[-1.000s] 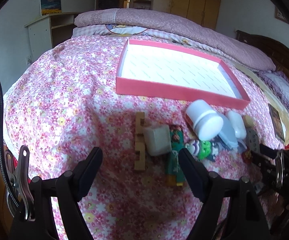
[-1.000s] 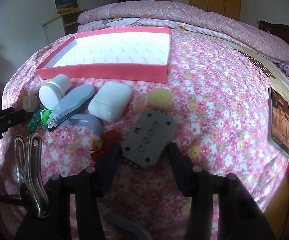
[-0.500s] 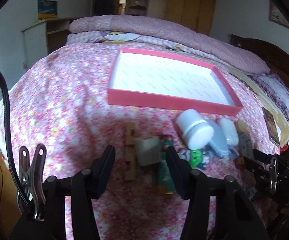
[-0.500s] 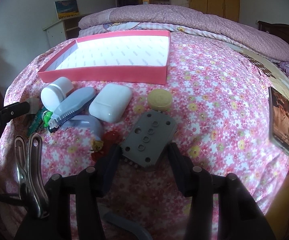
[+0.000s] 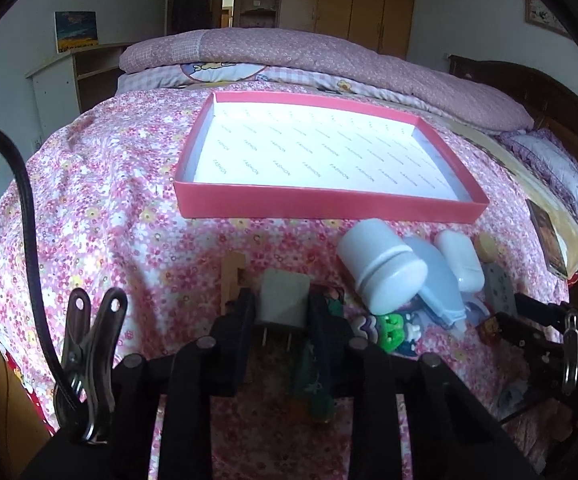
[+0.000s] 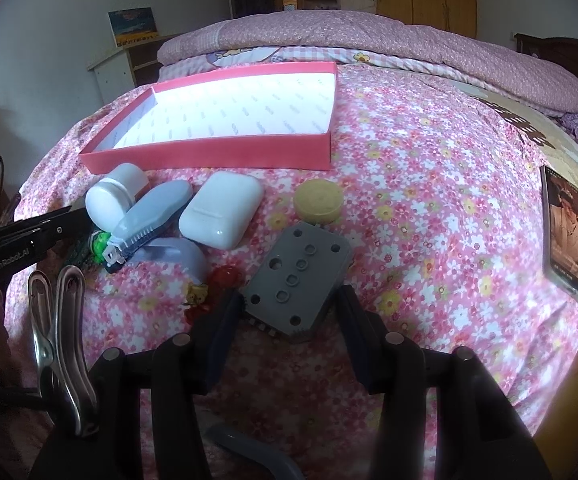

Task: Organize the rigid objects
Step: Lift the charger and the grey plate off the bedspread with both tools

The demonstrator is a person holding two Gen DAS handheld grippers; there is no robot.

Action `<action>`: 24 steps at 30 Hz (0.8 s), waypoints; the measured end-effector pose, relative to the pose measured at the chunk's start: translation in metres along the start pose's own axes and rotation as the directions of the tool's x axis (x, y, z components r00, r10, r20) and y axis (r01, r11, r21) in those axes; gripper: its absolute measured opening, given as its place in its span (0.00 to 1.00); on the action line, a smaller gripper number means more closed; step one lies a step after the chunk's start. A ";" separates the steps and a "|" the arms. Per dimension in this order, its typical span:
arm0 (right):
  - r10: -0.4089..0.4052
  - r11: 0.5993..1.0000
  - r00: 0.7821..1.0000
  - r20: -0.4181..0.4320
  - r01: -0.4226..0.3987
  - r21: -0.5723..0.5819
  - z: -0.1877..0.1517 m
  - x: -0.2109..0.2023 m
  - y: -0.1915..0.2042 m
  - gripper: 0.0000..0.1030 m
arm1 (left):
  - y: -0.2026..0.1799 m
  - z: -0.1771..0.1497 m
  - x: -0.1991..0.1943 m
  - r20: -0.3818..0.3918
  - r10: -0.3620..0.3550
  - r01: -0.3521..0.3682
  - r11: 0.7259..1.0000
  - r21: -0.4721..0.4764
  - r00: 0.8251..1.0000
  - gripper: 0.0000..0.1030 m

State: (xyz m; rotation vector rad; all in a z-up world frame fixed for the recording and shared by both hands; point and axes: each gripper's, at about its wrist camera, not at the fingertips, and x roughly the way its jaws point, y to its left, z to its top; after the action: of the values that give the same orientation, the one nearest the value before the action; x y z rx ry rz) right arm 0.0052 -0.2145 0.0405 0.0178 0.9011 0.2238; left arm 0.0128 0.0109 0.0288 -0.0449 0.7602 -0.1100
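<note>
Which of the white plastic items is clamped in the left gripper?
The small white plug adapter with two metal prongs, pinched by the left gripper as it closed. The white lidded jar and white rounded case lie free beside it.

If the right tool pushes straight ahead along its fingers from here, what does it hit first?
The right tool already straddles the grey plate with holes, so that plate comes first. The yellow round cap lies just past it, likely next, then the pink box; depth is hard to judge through the fisheye.
</note>
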 end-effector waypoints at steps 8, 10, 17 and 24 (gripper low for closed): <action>0.012 0.999 1.000 0.002 -0.012 0.030 0.000 -0.001 -0.005 0.44 | 0.004 -0.001 0.001 0.000 -0.015 0.015 1.000 -0.015 1.000 0.27; 0.015 0.999 1.000 0.003 -0.015 0.038 0.000 -0.002 -0.006 0.43 | 0.005 -0.001 -0.001 0.002 -0.018 0.018 1.000 -0.016 1.000 0.27; 0.027 0.998 0.999 0.018 -0.028 0.051 -0.002 -0.010 -0.010 0.40 | 0.011 -0.001 -0.012 0.020 -0.041 0.042 0.998 -0.047 0.999 0.27; 0.011 0.999 1.000 -0.010 -0.011 0.042 -0.005 -0.013 -0.010 0.39 | 0.013 0.000 -0.020 0.036 -0.044 0.046 0.997 -0.061 0.998 0.27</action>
State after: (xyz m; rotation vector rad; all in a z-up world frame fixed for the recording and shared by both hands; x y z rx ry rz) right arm -0.0041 -0.2274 0.0463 0.0604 0.9165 0.2155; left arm -0.0009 0.0263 0.0416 -0.1230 0.7285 -0.1286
